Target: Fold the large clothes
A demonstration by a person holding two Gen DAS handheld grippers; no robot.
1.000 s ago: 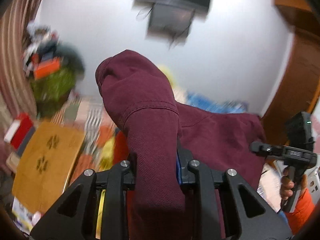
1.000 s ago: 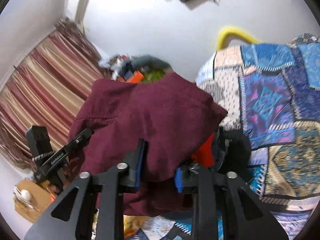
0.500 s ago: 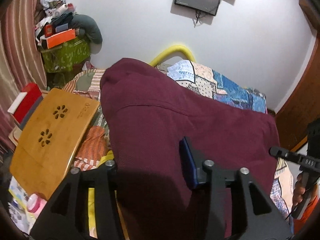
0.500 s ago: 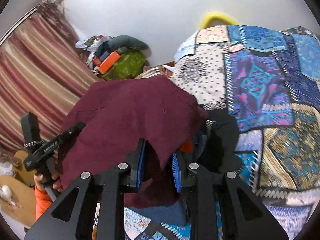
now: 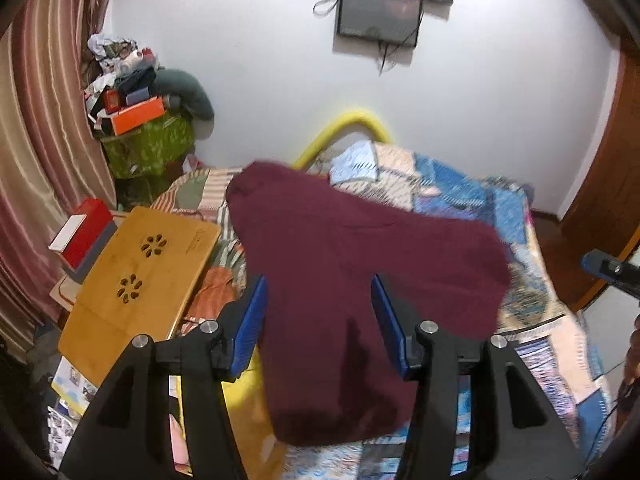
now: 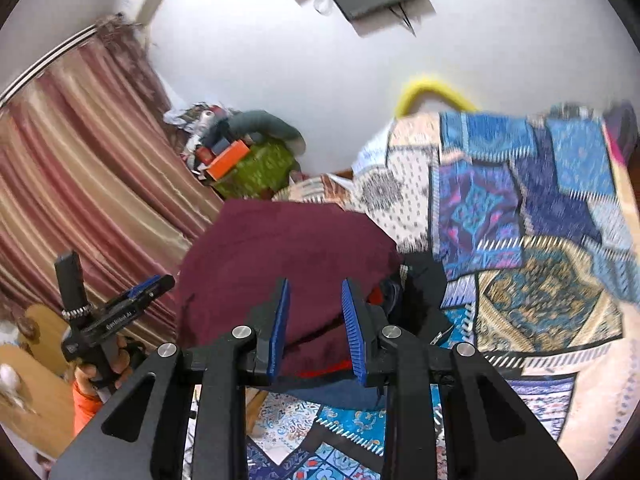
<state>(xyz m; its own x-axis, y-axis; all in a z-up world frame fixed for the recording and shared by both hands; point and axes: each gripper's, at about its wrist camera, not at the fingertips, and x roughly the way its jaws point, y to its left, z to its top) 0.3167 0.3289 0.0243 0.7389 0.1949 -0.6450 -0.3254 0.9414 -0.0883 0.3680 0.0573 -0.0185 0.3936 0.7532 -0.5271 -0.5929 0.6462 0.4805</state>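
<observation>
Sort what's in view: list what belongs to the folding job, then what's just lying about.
Job:
- maroon corduroy garment
- left gripper, open
- right gripper, open
- patchwork bed quilt

Lying about:
- wooden lap desk
- red box
- green bag
- orange box
- wall-mounted screen

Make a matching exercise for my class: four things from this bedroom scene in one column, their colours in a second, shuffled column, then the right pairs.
Things:
1. garment in front of the left claw
2. box on the corner pile
3. curved bed rail
4. lap desk beside the bed

Colours:
A. yellow
B. light wood
C. maroon
D. orange

Pairs: 1-C, 2-D, 3-A, 4-B
</observation>
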